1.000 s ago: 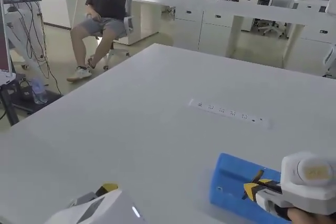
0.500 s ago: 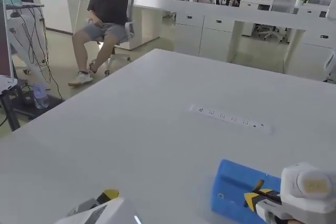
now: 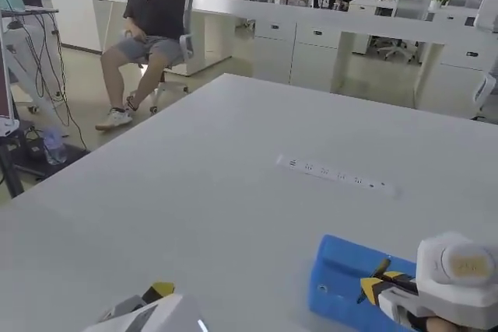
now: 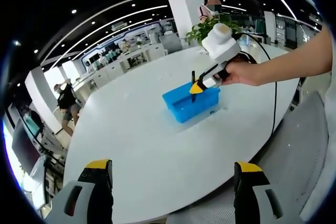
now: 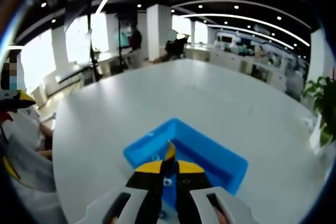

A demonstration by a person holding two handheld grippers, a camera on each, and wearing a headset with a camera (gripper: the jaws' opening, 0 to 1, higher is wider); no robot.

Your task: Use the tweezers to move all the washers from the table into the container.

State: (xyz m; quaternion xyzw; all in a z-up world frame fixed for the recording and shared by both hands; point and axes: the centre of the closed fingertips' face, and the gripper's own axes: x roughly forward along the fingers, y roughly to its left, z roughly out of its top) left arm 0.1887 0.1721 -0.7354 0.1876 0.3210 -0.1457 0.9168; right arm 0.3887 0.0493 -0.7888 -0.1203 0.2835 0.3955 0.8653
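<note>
A blue open-top container (image 3: 342,281) sits on the white table (image 3: 218,192) near its front right. My right gripper (image 3: 372,285) hovers over it, shut on dark tweezers (image 5: 169,153) whose tips point down into the container (image 5: 210,156). A small ring-like thing (image 5: 155,157) lies on the container floor; too small to tell what it is. In the left gripper view the right gripper (image 4: 202,83) holds the tweezers (image 4: 192,80) above the container (image 4: 189,103). My left gripper (image 4: 173,182) is open, low at the table's near left (image 3: 156,297), with nothing between its jaws.
A flush power strip (image 3: 338,175) runs across the table beyond the container. A person (image 3: 152,21) sits on a chair past the table's far left corner. Cables and a stand (image 3: 31,75) are at the left. A potted plant (image 4: 210,24) stands behind the right gripper.
The head camera has shifted slightly. The right gripper stays over the container with the tweezers; the left gripper stays low at the left.
</note>
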